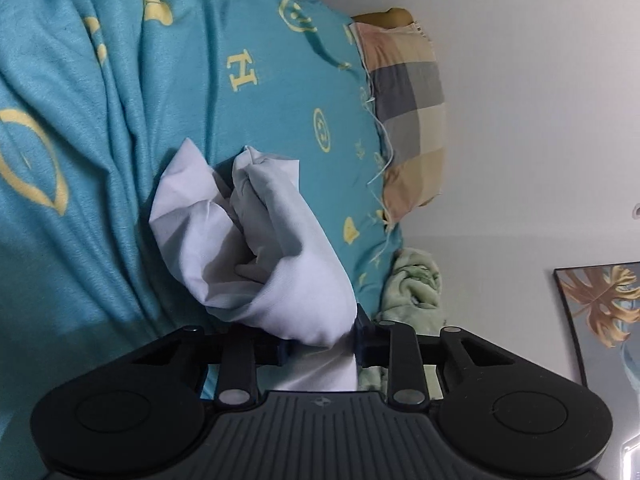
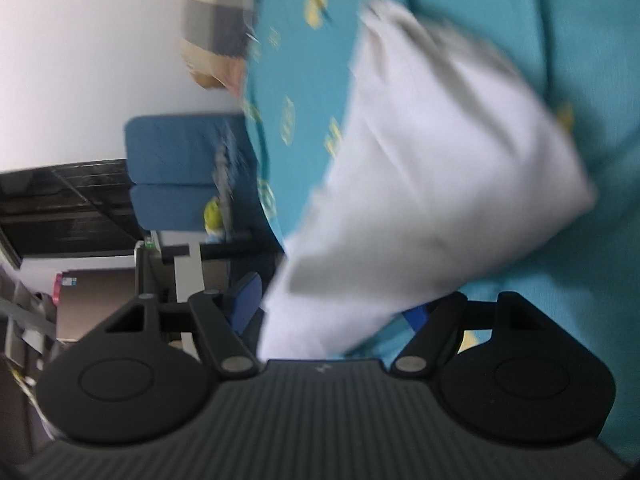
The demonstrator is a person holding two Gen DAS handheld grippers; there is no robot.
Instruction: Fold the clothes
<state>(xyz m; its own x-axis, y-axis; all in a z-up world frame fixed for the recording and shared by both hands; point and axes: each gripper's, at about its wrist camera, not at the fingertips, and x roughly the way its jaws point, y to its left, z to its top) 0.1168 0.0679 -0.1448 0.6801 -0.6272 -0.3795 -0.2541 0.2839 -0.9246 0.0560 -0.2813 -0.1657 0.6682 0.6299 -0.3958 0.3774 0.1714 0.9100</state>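
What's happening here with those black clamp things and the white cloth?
A person is folding laundry with a hand-held gripper in each hand. Both the left gripper and the right gripper have a white garment bunched between their fingers, lifted over a teal bedspread printed with yellow shapes. The cloth hangs crumpled, not yet folded. A checked pillow lies at the bed's edge. The right view is blurred by motion.

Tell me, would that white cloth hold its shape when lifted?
Probably not: the white cloth sags and bunches in loose folds beyond the left gripper. It looks thin and light. It also drapes from the right gripper, so probably floppy.
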